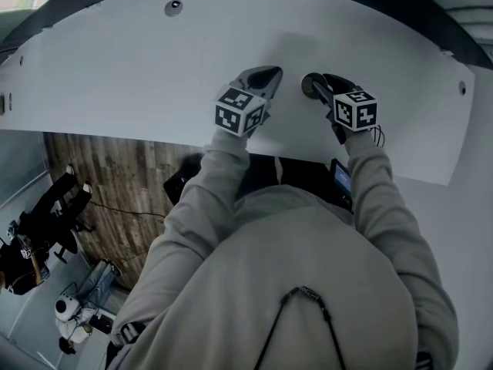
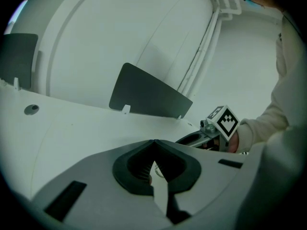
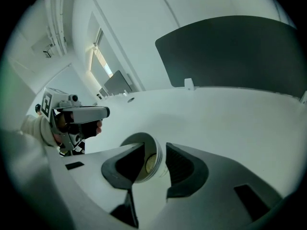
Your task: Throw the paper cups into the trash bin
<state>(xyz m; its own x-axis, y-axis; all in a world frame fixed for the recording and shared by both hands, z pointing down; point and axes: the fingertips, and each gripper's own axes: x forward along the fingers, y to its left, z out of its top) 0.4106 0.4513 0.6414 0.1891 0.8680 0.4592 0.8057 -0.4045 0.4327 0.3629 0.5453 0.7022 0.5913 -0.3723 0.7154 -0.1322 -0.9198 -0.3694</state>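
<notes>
R gripper (image 3: pixel 154 150): jaws apart, paper cup (image 3: pixel 146 159) on its side between them, mouth toward camera; one pad stands clear of it, other pad's contact hidden behind rim. L gripper (image 2: pixel 154 143): jaws tip-to-tip; speck in slit too unclear to name. Cup lies on white table (image 1: pixel 154 75), by near edge, mid-right. Dark panel (image 3: pixel 230 56) upright at far edge. Wood floor (image 1: pixel 108 183) beside table.

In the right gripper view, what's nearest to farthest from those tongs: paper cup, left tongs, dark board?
1. Paper cup, lying between the right tongs.
2. Left tongs, off to the left.
3. Dark board, far back, upper right.
</notes>
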